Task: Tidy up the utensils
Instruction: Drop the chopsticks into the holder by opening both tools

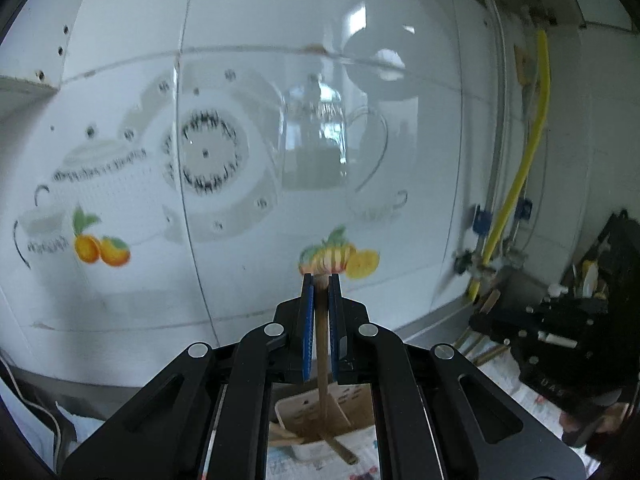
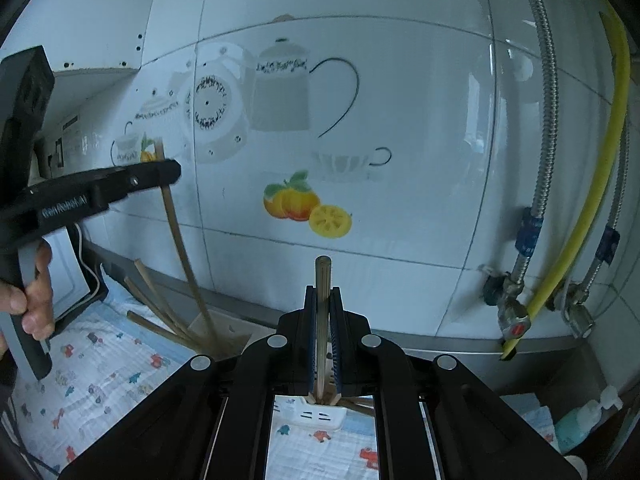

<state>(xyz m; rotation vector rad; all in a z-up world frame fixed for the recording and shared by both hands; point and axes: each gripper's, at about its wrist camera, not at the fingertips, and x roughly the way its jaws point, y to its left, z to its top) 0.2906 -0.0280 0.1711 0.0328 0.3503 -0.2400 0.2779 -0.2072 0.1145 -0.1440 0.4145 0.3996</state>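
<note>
1. The left gripper is clamped on an upright chopstick, its blue pads pressed to both sides of the stick.
2. That stick's lower end reaches down into a white holder, where more sticks lean out over the rim.
3. The right gripper is likewise closed on a second chopstick, whose ridged top pokes up above the fingertips.
4. This second stick runs down toward a white slotted holder seen between the gripper's arms.
5. In the right wrist view the left gripper shows at the left, gripped by a hand, with its stick bowing down into the holder.
6. Both holders stand on a patterned cloth against a tiled wall printed with teapots and oranges.
7. A yellow hose hangs at the right.
</note>
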